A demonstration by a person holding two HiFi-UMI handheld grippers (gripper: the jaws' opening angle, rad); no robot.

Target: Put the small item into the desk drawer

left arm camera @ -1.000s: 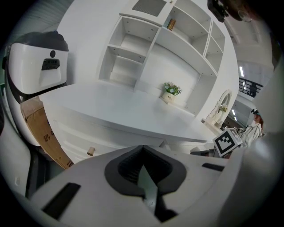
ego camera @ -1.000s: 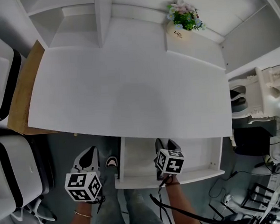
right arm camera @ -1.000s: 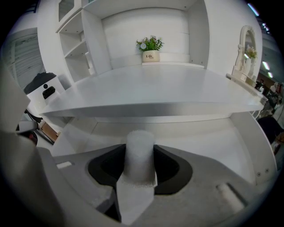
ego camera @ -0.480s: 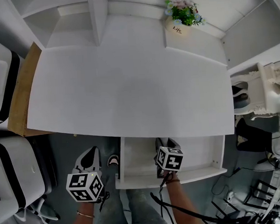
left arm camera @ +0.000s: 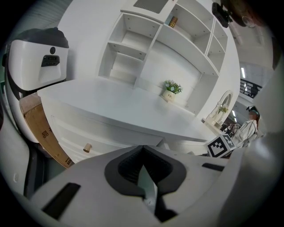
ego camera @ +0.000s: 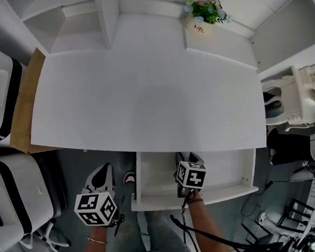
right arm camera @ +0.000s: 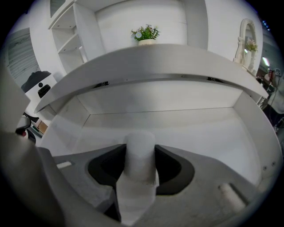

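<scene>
Our right gripper (ego camera: 185,161) has its jaws clenched on the small item (right arm camera: 140,150) (a pale, stubby cylinder), holding it inside the open drawer (ego camera: 225,194) under the counter (ego camera: 145,97). We should lower it until it meets the drawer floor, then release gently so it cannot roll. Our left gripper (ego camera: 101,177) hangs beside the drawer, jaws together and empty.

The small item (right arm camera: 140,148), a pale white cylinder, stands upright, pinched between the jaws of the right gripper (right arm camera: 141,165); the white desk drawer (right arm camera: 191,128) lies pulled open just beyond and beneath them
</scene>
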